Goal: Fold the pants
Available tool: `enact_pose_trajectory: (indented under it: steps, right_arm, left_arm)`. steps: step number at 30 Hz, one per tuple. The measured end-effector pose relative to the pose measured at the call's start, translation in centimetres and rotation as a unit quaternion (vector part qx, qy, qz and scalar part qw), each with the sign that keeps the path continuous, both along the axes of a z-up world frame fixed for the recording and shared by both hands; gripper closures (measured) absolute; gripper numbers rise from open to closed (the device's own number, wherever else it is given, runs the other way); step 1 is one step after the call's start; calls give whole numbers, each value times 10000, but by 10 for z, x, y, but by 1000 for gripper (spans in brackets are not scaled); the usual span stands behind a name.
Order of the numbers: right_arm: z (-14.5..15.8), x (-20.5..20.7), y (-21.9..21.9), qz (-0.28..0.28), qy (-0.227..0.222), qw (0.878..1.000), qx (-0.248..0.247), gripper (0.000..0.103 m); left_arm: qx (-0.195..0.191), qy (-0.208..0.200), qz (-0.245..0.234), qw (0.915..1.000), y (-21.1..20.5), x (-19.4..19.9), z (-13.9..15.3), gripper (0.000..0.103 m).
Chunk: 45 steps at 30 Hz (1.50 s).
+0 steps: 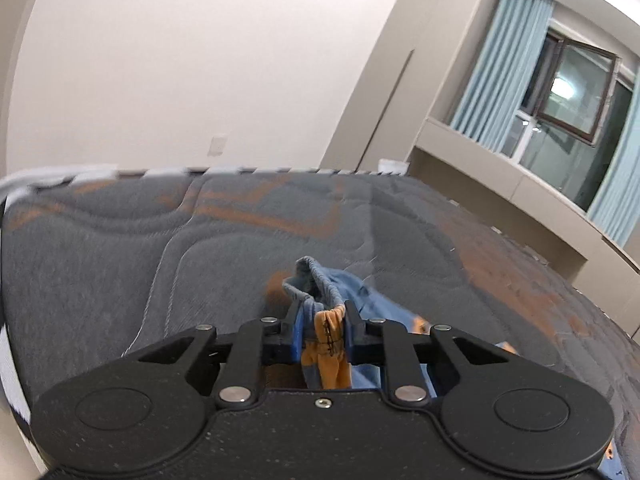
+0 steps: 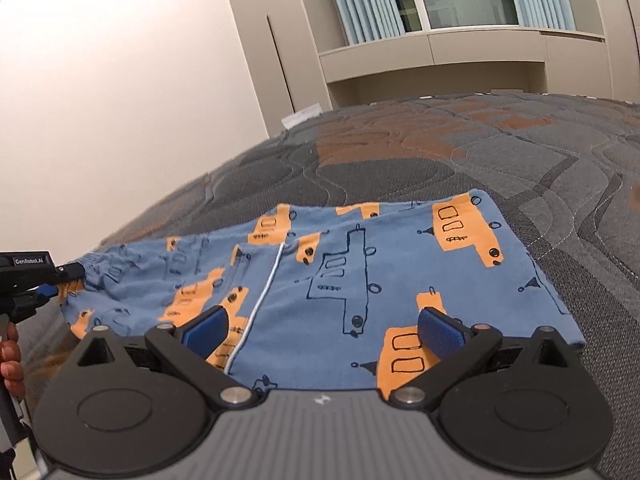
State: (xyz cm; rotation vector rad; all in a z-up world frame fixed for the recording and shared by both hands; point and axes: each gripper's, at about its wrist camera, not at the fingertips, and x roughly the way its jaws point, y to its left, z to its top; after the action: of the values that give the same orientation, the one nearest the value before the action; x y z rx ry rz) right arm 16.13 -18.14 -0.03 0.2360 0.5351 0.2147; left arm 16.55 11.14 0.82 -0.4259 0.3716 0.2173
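Note:
Blue pants [image 2: 360,264] with an orange print and a white drawstring lie spread on a grey and orange quilted mattress [image 2: 440,152]. My right gripper [image 2: 324,330] hovers over their near edge, open, its blue pads wide apart and gripping nothing. At the far left of the right wrist view, my left gripper [image 2: 70,276] pinches the elastic waistband end. In the left wrist view, the left gripper [image 1: 324,314] is shut on a bunch of blue and orange pants cloth [image 1: 328,332], lifted a little off the mattress [image 1: 120,260]. The rest of the pants trails away to the right.
A person's hand [image 2: 10,360] holds the left gripper's handle at the left edge. Beyond the mattress stand a beige wall, tall cabinets [image 2: 280,40] and a window with pale blue curtains [image 1: 500,72]. The mattress edge [image 1: 60,178] runs along the far left.

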Motion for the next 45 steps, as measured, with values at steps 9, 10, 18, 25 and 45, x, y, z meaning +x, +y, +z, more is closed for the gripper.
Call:
enact_pose_trajectory:
  steps: [9, 10, 18, 25, 45]
  right_arm:
    - [11, -21, -41, -21, -394, 9975, 582, 0]
    - [13, -23, -47, -53, -413, 9980, 476, 0]
    - [22, -37, -124, -1223, -511, 9908, -269, 0]
    - [13, -43, -174, -2225, -408, 9736, -309, 0]
    - [0, -32, -176, -945, -220, 9937, 569, 0]
  left_arm:
    - [679, -746, -909, 9907, -70, -5, 59, 83]
    - [731, -833, -1065, 9881, -82, -5, 65, 83]
    - [982, -1148, -2481, 9569, -199, 5, 80, 83]
    - [1423, -659, -3583, 9204, -293, 20, 34, 82]
    - [2895, -226, -3909, 8734, -259, -37, -24, 1]
